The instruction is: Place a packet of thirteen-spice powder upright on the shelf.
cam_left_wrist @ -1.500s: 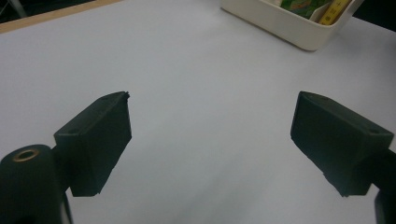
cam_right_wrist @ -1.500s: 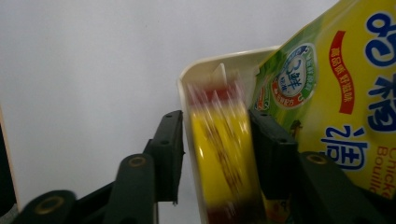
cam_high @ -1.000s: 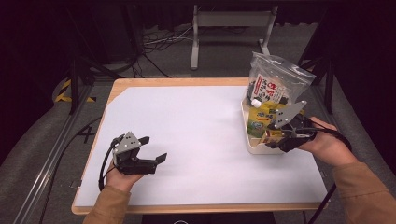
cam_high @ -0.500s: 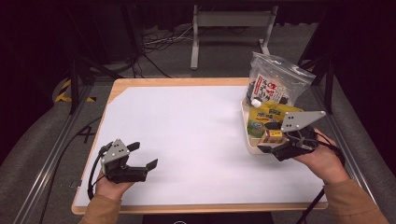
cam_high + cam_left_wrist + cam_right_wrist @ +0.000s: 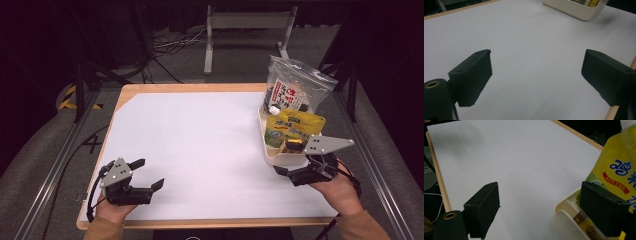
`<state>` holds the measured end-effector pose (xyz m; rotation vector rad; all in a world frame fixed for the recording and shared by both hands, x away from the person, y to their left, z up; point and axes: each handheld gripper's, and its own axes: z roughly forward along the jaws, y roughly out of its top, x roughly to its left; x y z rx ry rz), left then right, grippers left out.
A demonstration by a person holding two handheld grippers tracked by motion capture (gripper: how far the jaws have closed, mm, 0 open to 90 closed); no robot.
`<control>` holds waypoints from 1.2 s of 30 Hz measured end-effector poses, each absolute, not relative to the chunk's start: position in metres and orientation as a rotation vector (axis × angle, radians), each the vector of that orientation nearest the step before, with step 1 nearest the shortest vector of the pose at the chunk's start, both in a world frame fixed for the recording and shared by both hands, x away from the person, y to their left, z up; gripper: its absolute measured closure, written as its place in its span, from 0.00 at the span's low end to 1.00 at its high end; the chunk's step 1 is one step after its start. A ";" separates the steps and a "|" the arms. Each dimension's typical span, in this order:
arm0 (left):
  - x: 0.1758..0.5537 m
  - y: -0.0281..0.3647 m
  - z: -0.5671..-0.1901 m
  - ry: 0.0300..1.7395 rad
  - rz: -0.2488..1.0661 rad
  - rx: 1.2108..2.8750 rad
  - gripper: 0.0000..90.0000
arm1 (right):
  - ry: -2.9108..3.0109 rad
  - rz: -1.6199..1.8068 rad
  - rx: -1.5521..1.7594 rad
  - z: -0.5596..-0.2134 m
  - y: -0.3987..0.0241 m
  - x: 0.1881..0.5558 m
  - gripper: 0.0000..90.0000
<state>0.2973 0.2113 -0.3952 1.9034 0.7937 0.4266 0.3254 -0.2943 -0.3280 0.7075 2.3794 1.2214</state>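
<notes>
1. Your right gripper (image 5: 284, 171) sits at the near right of the table, its jaws spread wide and holding nothing. It rests just beside the near end of the cream tray (image 5: 280, 156).

2. The tray lies along the right edge of the white sheet (image 5: 200, 145), its long axis running away from you. It holds a yellow pouch (image 5: 295, 126) near the middle, a small brown packet (image 5: 292, 145) at the near end, and a clear bag (image 5: 295, 90) standing at the far end.

3. In the right gripper view, one of the spread jaws stands in front of the tray's near corner (image 5: 564, 210) and the other over bare sheet. The yellow pouch (image 5: 616, 170) lies ahead and to that view's right, with the brown packet (image 5: 584, 220) closest to the jaws.

4. Your left gripper (image 5: 150, 174) is at the near left corner, also spread and empty. It points across the sheet toward the tray (image 5: 574, 8), which is well apart from it.

5. The right hand is by far the nearer one. My judgement is that any pick from the tray falls to it: a short move forward and to the right would probably put the jaws over the tray's near end.
</notes>
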 end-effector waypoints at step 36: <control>0.302 0.223 -0.427 0.820 0.390 1.905 0.11 | 2.363 1.136 0.909 -0.422 -0.324 0.322 0.18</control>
